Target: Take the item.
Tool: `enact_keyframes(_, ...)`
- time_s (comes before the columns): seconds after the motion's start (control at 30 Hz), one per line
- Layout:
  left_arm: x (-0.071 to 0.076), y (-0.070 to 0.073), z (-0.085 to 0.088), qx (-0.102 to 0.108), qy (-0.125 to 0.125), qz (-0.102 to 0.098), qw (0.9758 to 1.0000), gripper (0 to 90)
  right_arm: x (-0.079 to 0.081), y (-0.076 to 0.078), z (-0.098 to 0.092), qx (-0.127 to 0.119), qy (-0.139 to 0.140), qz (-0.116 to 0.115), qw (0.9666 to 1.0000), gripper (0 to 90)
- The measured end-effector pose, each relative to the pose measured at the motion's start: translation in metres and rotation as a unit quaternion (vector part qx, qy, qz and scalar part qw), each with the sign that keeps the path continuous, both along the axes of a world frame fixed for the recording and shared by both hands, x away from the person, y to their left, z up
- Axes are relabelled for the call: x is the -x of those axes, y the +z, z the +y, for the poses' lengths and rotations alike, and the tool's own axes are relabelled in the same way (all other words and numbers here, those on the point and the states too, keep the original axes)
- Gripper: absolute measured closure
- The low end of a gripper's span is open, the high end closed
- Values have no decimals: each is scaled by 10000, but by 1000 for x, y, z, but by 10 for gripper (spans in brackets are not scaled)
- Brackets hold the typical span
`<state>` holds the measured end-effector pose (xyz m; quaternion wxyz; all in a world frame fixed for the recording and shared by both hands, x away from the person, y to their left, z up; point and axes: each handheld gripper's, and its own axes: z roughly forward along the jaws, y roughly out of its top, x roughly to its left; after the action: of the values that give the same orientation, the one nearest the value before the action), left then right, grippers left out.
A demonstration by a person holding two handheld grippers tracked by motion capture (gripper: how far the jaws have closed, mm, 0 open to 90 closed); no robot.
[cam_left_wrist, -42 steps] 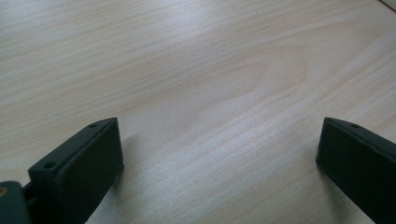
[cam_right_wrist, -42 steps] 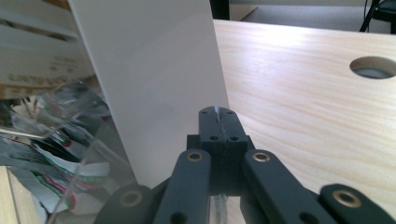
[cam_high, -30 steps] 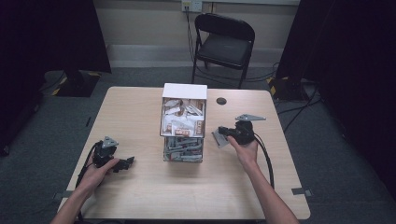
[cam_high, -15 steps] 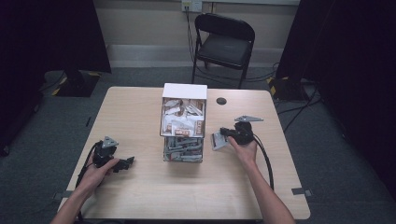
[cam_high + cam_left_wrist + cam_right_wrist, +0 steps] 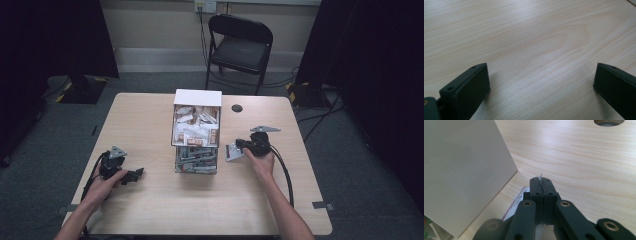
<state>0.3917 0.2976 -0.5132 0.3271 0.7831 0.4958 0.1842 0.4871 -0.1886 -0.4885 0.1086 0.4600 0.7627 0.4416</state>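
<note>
A white open box [image 5: 196, 120] full of small sachets stands on a clear container [image 5: 196, 161] at the table's middle. Just right of it, my right gripper [image 5: 239, 150] is shut on a flat white sachet [image 5: 232, 152], low over the wood. In the right gripper view the jaws [image 5: 541, 182] are pressed together with a thin edge of the sachet [image 5: 515, 203] poking out above them, and the box's white side [image 5: 461, 170] is close on the left. My left gripper [image 5: 137, 173] rests on the table at the front left. Its jaws [image 5: 541, 85] stand wide open over bare wood.
The wooden table [image 5: 150, 125] has a round cable hole [image 5: 237, 108] behind my right hand, also seen as the hole [image 5: 609, 122] in the right gripper view. A black folding chair [image 5: 239, 45] stands beyond the far edge. Cables trail from both grippers toward the front edge.
My right gripper has sunk a little toward the tabletop, still shut on the sachet. The left gripper has stayed where it was.
</note>
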Motion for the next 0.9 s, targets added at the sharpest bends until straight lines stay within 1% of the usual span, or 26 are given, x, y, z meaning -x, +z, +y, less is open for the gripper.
enact_keyframes(0.07,0,0,0,-3,0,4,10000,0,-1,-1,0,2,-3,15,10000,889)
enact_keyframes(0.2,0,0,0,-4,-1,3,10000,1,-1,-6,0,107,-28,61,9999,883)
enact_keyframes(0.27,0,0,0,-5,-2,2,10000,1,-1,-10,0,91,-37,94,9999,883)
enact_keyframes(0.37,0,0,0,-1,1,0,10000,1,-1,-13,0,133,-32,146,9998,882)
enact_keyframes(0.5,0,0,0,-3,0,2,10000,1,-2,-15,0,231,-79,151,9996,859)
enact_keyframes(0.77,0,0,0,-5,0,0,10000,1,-4,-18,-3,301,-143,190,9993,826)
enact_keyframes(0.9,0,0,0,-3,2,1,10000,1,-5,-18,-1,392,-192,166,9989,791)
